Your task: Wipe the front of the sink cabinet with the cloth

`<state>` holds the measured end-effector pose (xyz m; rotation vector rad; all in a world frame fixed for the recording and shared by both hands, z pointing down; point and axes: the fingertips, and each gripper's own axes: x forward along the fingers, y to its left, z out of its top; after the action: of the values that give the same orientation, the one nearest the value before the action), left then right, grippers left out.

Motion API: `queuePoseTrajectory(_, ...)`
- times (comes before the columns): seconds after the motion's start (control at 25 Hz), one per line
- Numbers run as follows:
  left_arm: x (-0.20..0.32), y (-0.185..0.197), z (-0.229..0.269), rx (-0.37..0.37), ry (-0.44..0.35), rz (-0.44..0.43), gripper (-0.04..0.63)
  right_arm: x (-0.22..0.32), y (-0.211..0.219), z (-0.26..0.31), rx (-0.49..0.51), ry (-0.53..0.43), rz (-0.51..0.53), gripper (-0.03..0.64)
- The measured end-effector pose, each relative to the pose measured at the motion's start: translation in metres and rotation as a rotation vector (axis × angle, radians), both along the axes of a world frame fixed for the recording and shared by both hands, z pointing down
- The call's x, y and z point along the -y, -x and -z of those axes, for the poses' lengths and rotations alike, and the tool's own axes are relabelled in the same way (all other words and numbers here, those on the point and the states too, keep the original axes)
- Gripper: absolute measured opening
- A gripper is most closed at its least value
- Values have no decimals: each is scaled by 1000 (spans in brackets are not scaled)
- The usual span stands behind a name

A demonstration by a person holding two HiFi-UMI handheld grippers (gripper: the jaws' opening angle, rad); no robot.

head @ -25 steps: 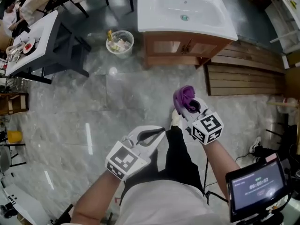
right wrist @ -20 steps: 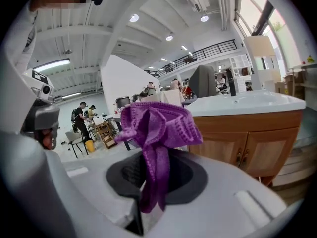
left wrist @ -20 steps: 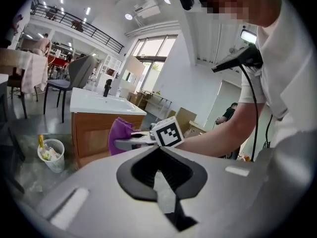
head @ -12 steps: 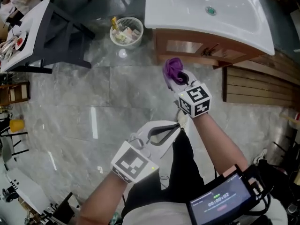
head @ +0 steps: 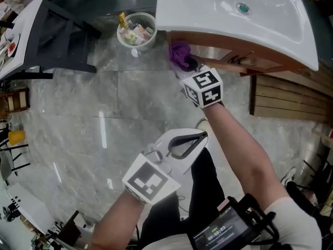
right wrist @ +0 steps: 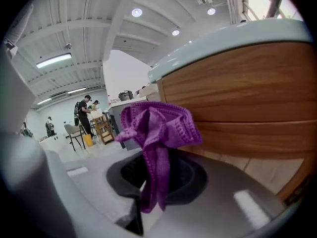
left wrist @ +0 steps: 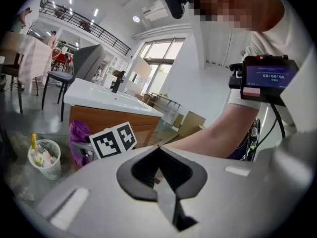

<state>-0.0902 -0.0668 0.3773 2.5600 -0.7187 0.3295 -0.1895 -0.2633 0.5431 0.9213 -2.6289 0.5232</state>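
One second on, the right gripper (head: 188,63), jaws pinching the cloth (head: 179,53), had reached the cabinet (head: 221,52) at 12 o'clock, ready to wipe, while the left gripper (head: 204,135) idled with its jaws pressed together.

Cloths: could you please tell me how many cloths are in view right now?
1. The purple cloth is pinched in the jaws of the right gripper, close to the wooden front of the sink cabinet. No other cloth shows, though one could be hidden.
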Motion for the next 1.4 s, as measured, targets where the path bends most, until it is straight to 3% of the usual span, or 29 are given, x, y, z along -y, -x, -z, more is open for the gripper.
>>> queuePoseTrajectory(0.36, 2, -15, -13, -24, 37, -9, 6, 23, -42, -19, -39, -1, -65, 75)
queuePoseTrajectory(0.84, 2, -55, -16, -86, 54, -135, 6, 37, -164, -33, -96, 22, -246, 75)
queuePoseTrajectory(1.16, -6, -72, -24, -197, 152, -229, 6, 40, -231, -40, -130, 39, -357, 75)
queuePoseTrajectory(1.4, -5, -66, -40, -269, 251, -272, 6, 29, -231, -42, -123, 43, -373, 75)
